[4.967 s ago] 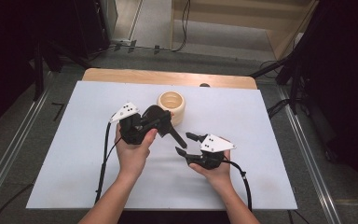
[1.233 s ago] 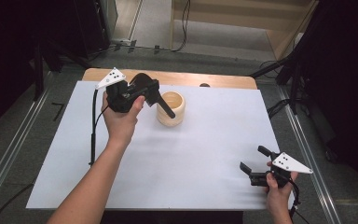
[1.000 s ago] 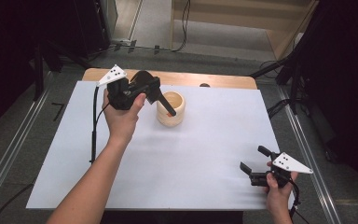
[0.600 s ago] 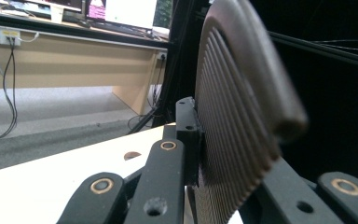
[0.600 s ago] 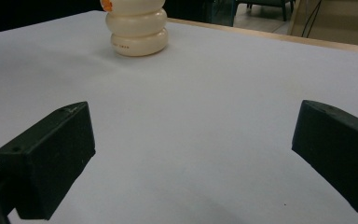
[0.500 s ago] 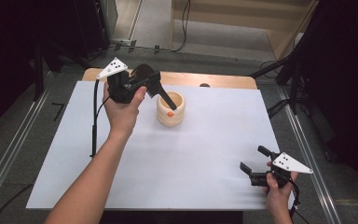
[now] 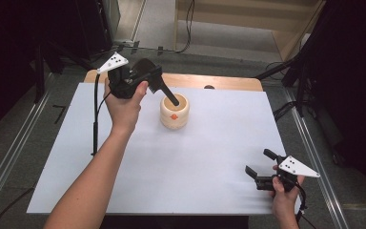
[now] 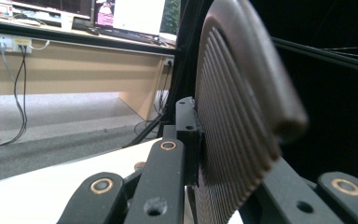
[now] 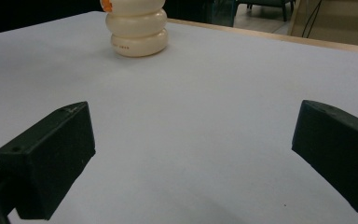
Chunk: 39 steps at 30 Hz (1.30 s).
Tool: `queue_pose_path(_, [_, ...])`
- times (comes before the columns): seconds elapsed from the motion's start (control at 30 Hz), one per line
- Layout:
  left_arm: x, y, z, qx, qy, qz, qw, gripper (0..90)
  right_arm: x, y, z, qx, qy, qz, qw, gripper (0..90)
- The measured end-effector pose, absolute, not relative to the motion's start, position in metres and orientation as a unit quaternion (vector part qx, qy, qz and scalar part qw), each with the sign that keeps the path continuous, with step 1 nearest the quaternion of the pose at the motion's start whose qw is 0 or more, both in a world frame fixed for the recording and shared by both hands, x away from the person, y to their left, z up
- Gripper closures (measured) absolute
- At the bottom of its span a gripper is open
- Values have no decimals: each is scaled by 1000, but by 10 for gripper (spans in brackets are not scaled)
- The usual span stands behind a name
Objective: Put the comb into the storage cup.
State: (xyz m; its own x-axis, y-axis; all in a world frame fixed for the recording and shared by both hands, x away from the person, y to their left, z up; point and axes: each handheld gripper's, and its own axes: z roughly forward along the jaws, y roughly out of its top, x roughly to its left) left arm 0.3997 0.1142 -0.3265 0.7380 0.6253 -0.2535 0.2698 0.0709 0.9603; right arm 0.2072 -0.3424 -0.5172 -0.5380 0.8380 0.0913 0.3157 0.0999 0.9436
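The white tabletop [image 7: 181,181] carries the work, with a cream, ribbed holder [image 7: 174,112] standing upright a little toward twelve o'clock from its centre. The left gripper [image 7: 145,82], held up at about eleven o'clock, has its jaws clamped on the broad ribbed end of a dark brush-like tool [image 8: 242,121]. The tool's slim handle [image 7: 170,97] slants down toward four o'clock, its tip at the holder's mouth; that tilt seems chosen so the narrow end slides in while the wide end stays gripped above the rim. The right gripper [image 7: 262,168] rests near the tabletop's edge at five o'clock, jaws wide apart and holding nothing, probably parked well clear of the insertion.
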Motion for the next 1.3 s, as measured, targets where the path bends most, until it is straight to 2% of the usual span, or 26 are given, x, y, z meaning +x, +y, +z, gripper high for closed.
queue_pose_path(1.3, [425,107,-364,673,371,158,620,848,208,-342,-517,409,699,533,246,0])
